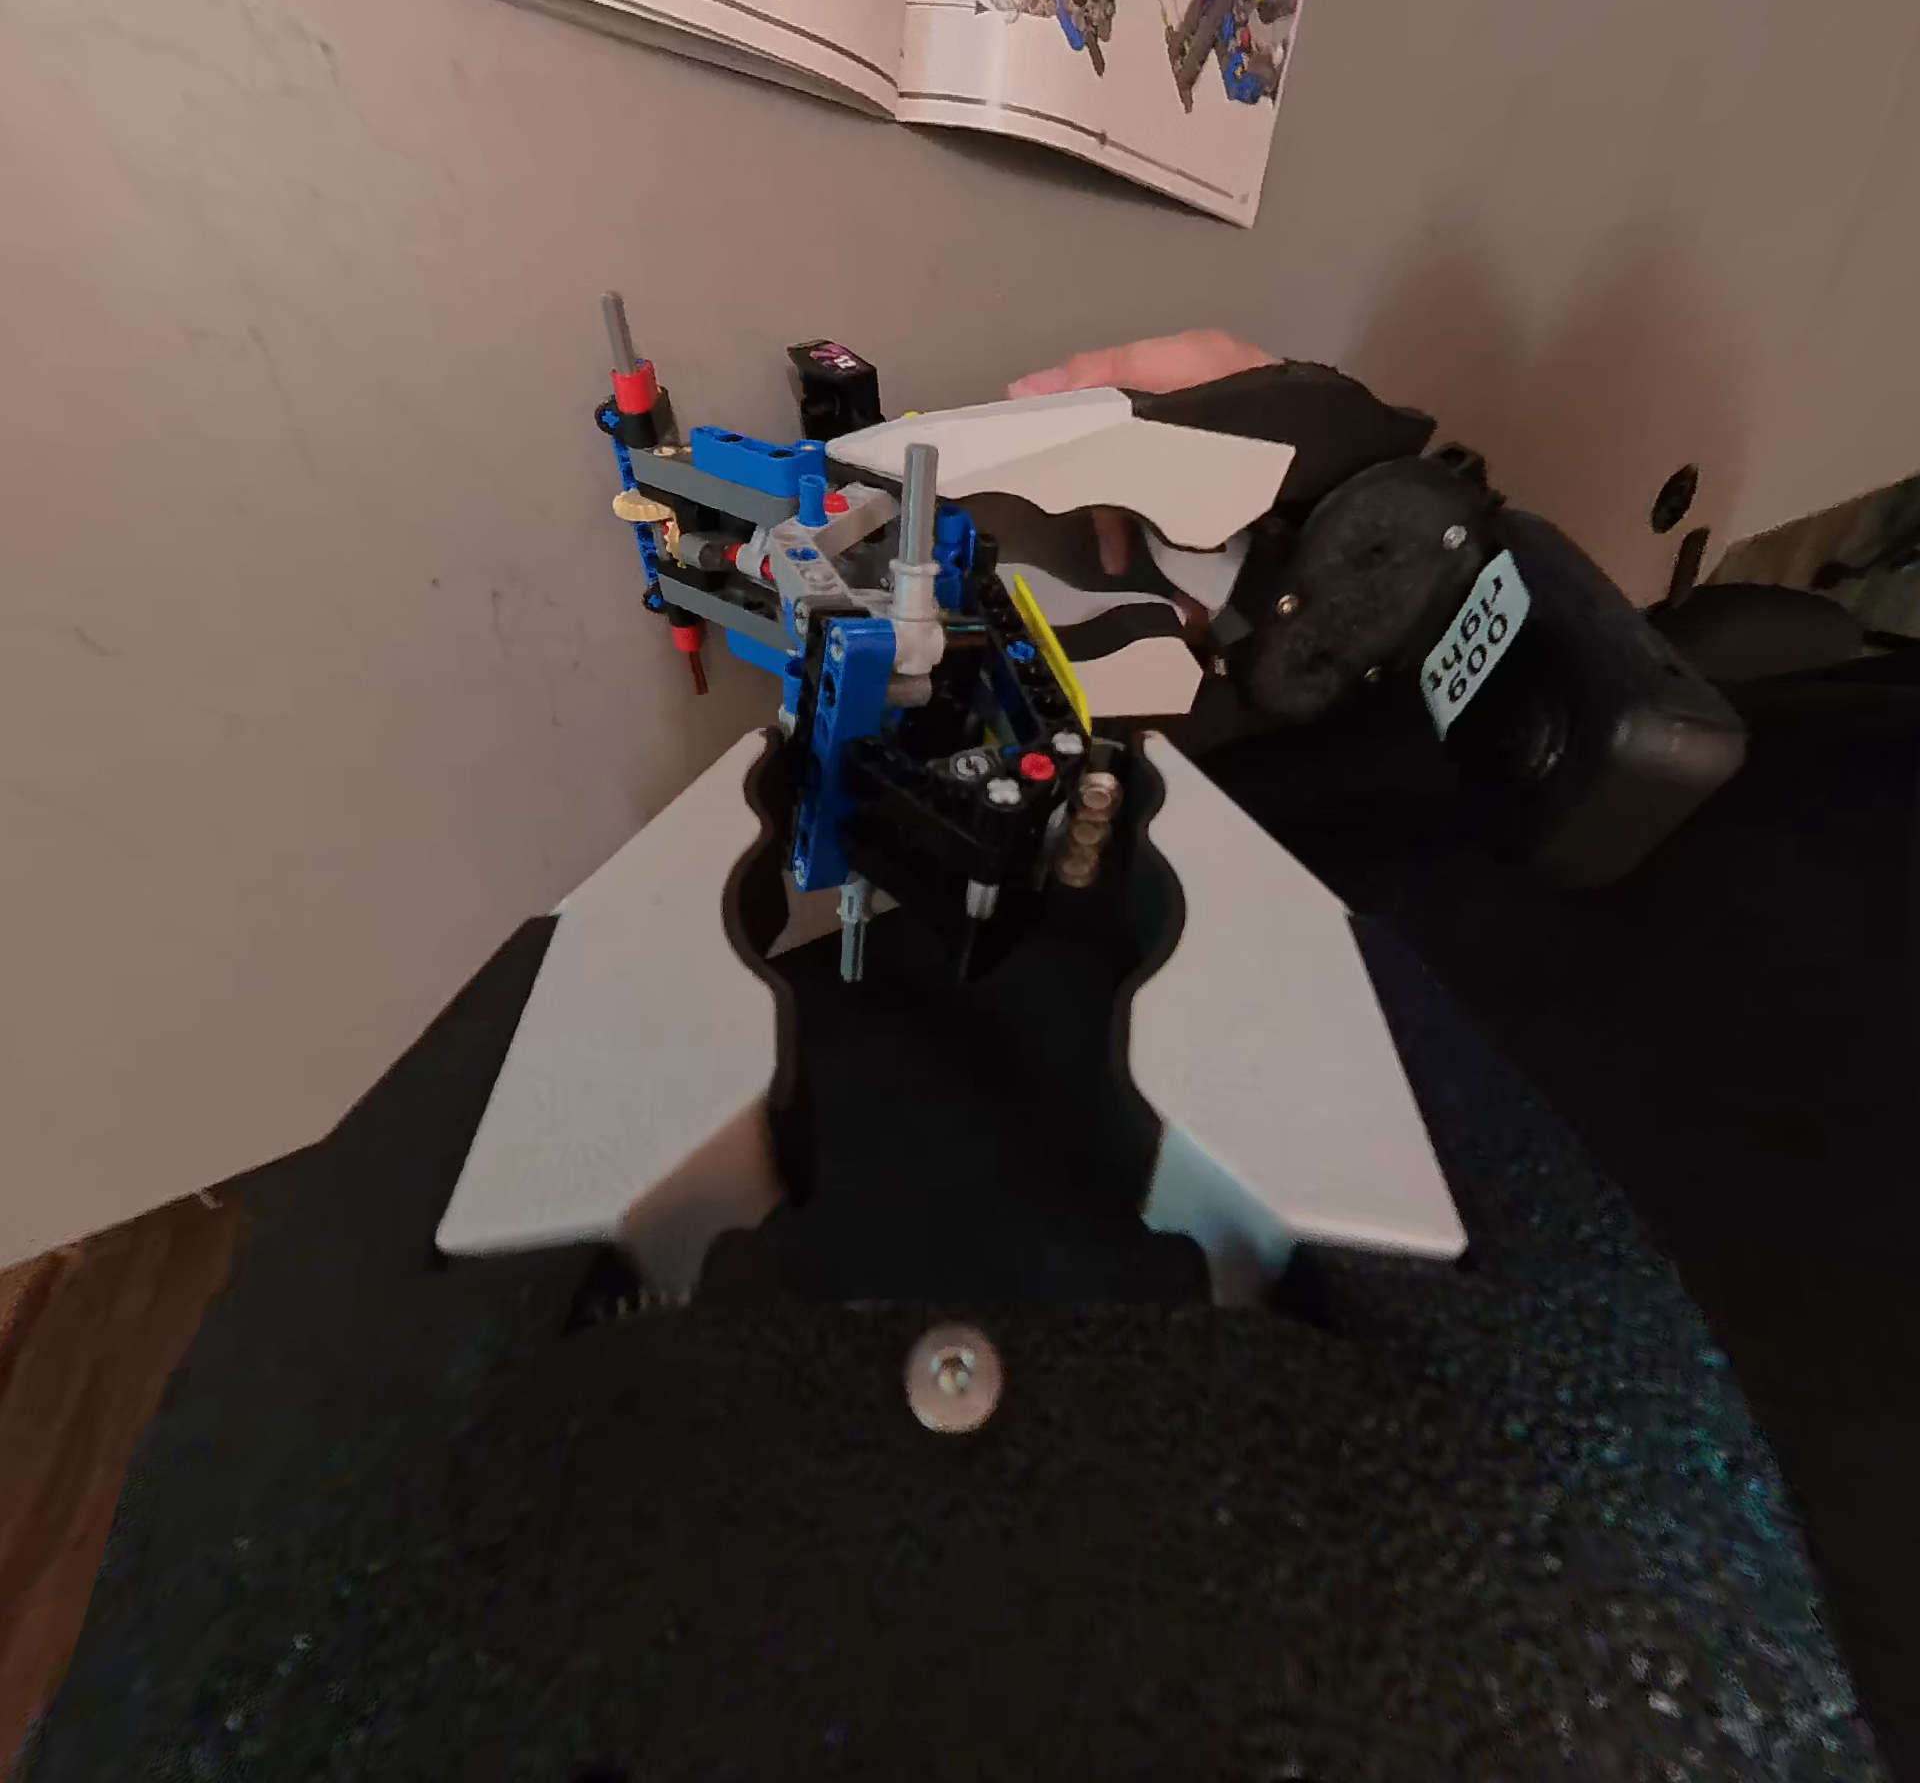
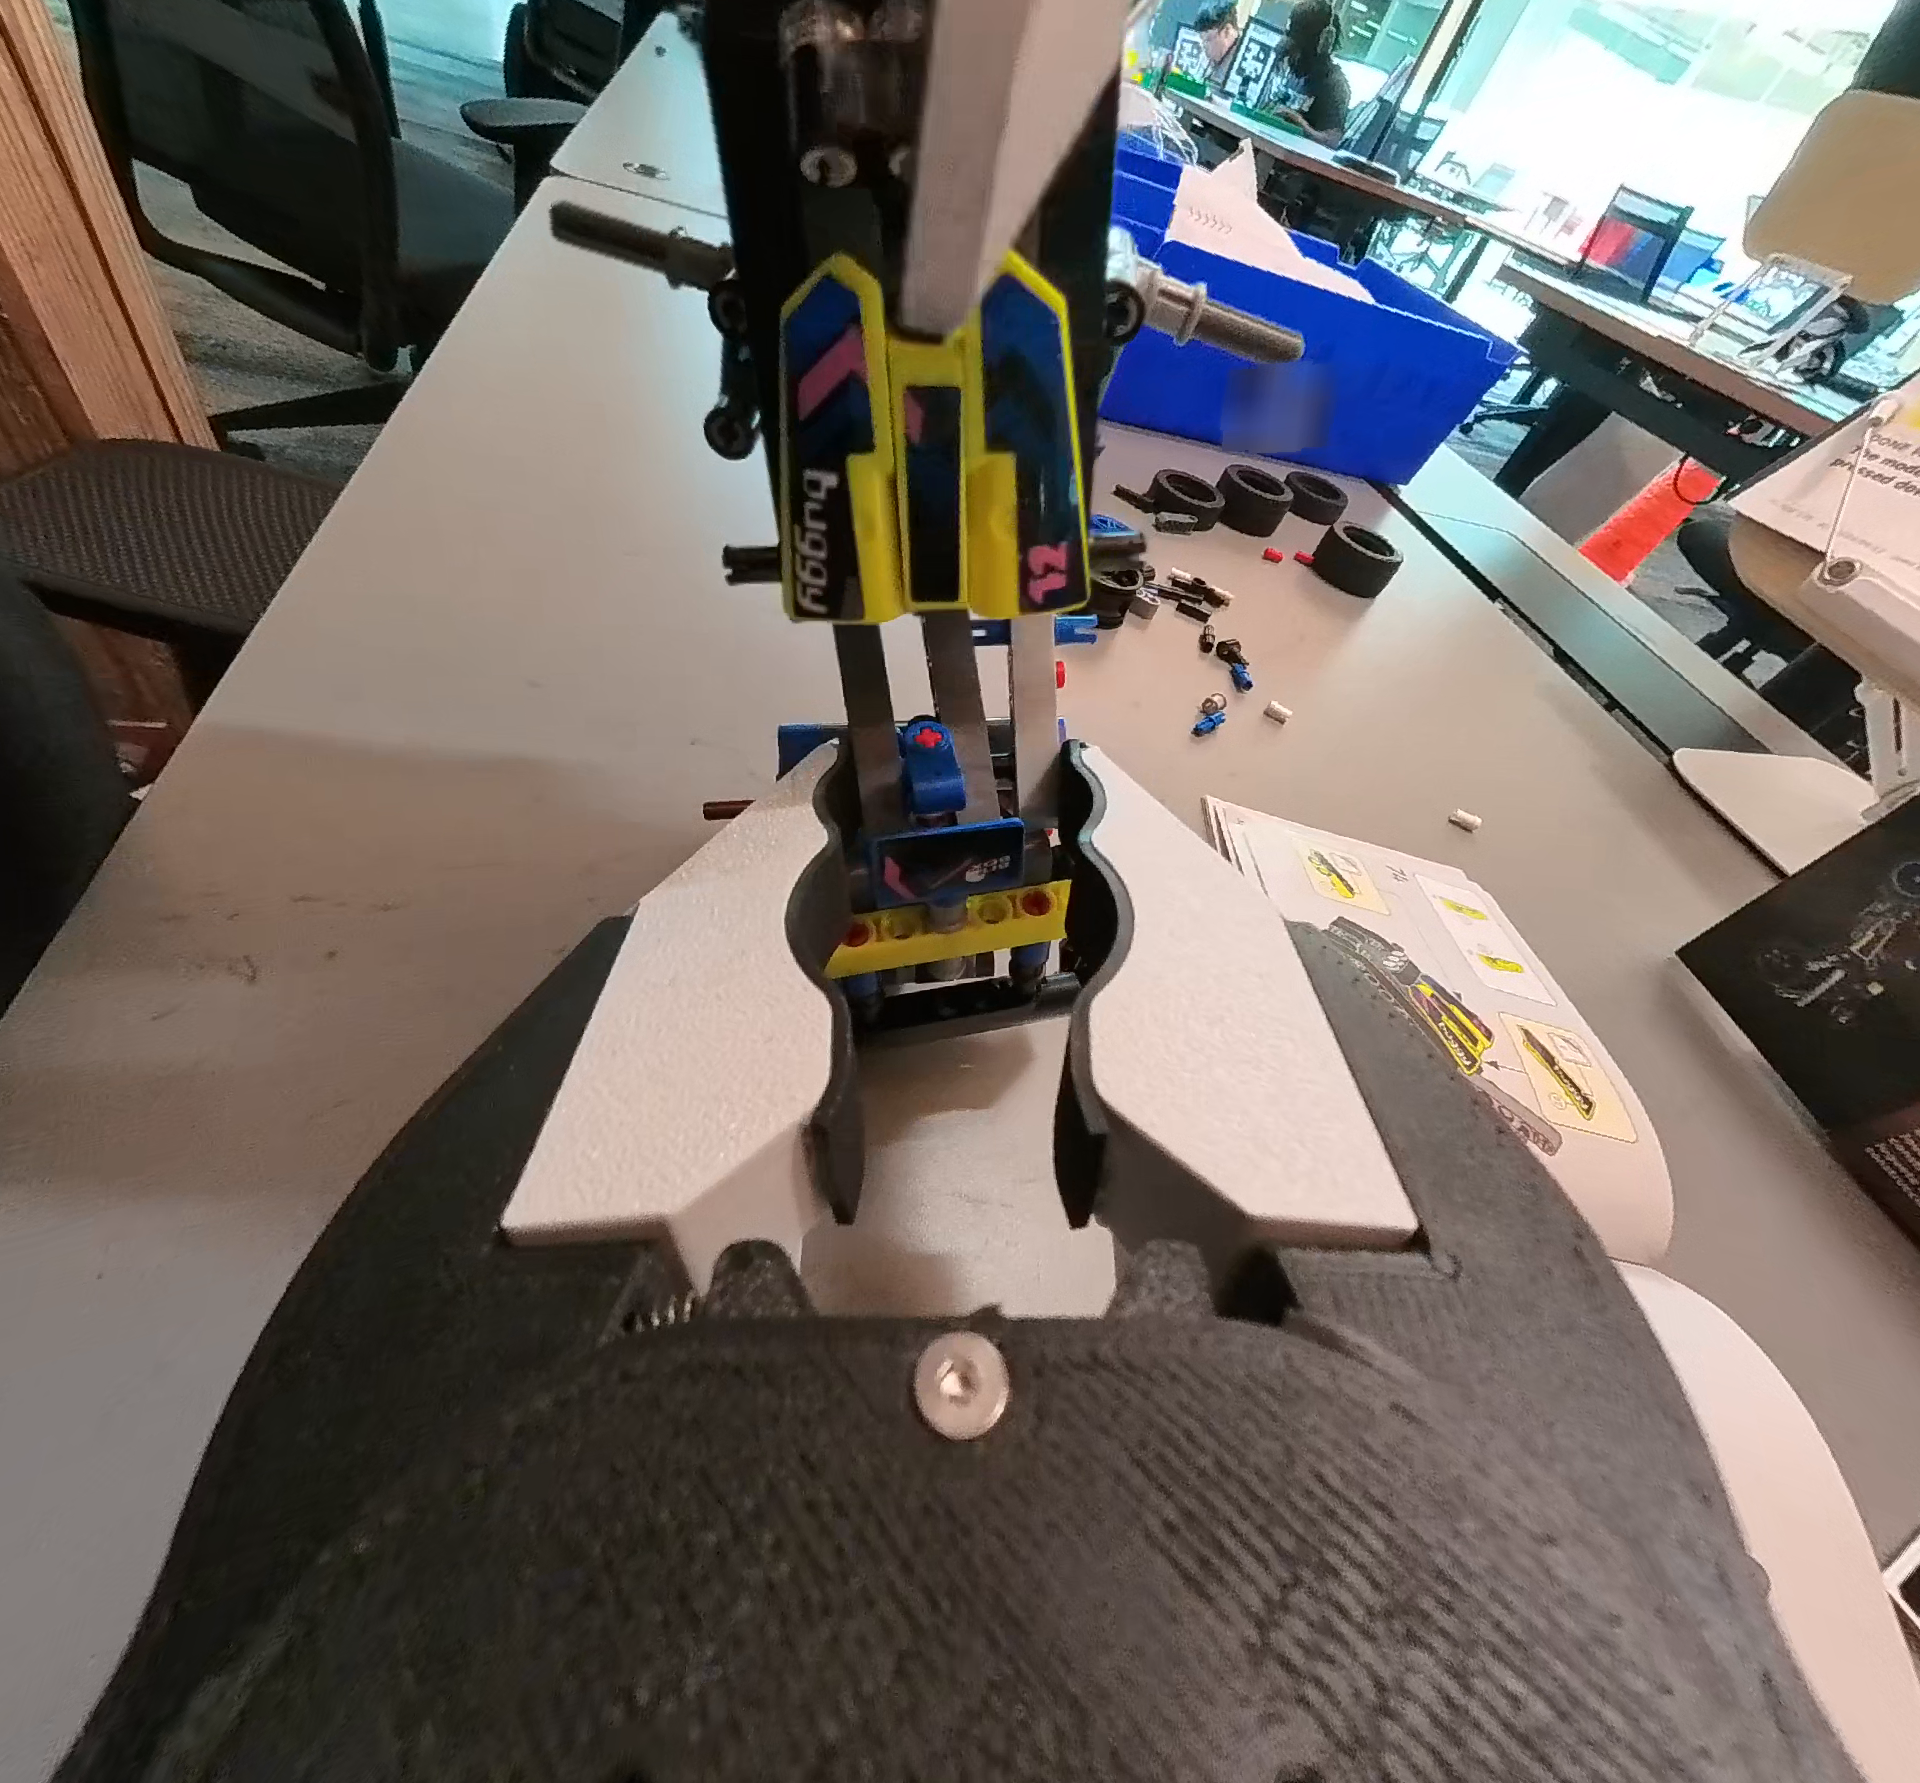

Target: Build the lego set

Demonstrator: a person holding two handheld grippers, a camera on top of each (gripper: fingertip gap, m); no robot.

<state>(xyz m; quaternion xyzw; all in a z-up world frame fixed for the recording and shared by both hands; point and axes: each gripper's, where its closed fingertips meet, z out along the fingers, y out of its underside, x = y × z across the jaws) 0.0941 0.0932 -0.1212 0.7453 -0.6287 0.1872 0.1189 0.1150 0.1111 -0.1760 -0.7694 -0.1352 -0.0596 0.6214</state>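
I see my left gripper (image 1: 951,840) pinching the black-and-blue end of the brick-built buggy model (image 1: 831,590), its pads pressed on the blue beam on one side and the black frame on the other, holding it up above the grey table (image 1: 260,486). My right gripper (image 2: 961,902) is clamped on the opposite end of the same model, around the yellow beam and the small blue panel, with its yellow-and-blue bodywork (image 2: 930,445) reaching away toward the left gripper's finger. Loose black tyres (image 2: 1257,497), small pins (image 2: 1236,663) and a blue bin (image 2: 1299,362) lie farther off on the table, and an open instruction booklet (image 2: 1455,954) sits just right of my right gripper.
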